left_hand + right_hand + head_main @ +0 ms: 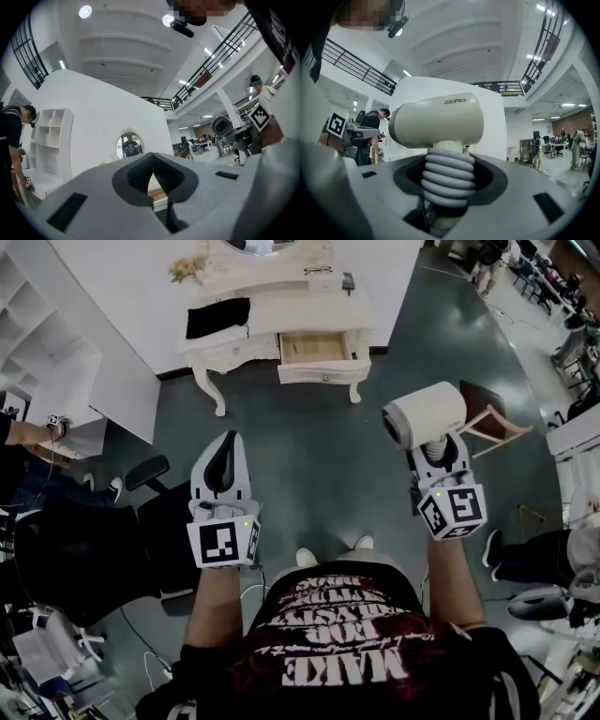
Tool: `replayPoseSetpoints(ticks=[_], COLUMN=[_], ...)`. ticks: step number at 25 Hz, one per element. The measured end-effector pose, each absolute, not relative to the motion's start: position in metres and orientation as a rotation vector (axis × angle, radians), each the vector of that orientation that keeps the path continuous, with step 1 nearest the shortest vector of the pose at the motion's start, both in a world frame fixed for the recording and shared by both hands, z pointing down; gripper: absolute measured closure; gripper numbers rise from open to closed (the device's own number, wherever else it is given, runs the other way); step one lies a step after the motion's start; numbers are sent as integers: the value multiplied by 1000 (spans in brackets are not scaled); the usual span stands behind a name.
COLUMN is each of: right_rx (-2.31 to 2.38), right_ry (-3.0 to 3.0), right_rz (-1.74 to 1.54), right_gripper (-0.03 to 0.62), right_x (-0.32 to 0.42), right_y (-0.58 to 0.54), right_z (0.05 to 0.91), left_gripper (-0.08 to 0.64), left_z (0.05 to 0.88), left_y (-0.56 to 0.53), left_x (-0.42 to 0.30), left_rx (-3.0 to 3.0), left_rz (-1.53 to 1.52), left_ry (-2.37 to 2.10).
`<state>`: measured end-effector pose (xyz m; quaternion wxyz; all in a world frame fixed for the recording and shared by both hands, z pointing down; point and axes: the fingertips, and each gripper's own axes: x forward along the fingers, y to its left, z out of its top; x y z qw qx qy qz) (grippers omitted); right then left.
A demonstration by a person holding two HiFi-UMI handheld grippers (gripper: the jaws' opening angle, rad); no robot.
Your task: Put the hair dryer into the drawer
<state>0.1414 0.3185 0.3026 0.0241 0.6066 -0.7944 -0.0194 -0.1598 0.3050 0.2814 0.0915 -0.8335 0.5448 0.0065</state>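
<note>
The right gripper (449,185) is clamping the ribbed handle of the hair dryer (438,119). Its jaws are standing fairly wide around the handle, and the cream barrel is sitting crosswise above them. The left gripper (152,183) is carrying nothing, with its jaws pressed together. The person is holding both out roughly level, the left at about eleven o'clock and the right at about one o'clock. At twelve o'clock, well apart from both tools, the white dressing table (309,310) is standing against the wall. Its drawer (323,374) is hanging open toward us. The pick-up looks done and the drawer looks ready. What's remaining, I'd judge, is crossing the floor, lowering the dryer into the drawer and letting go.
</note>
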Motion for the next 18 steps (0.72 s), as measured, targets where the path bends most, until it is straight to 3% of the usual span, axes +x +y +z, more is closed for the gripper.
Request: replayPoseSetpoints(ticks=[6,18], right_rx=[1888,1865], right_ry=[-2452,-2485], right_rz=[-26,6], right_gripper=[373,373], right_x=[131,141], right_y=[324,262], right_z=[304,310], left_gripper=[555,555], left_z=[295,309], left_y=[304,240], left_x=[-183,-161], left_rx=[-2517,-2496], left_rz=[62,-79], left_ry=[1651,1607])
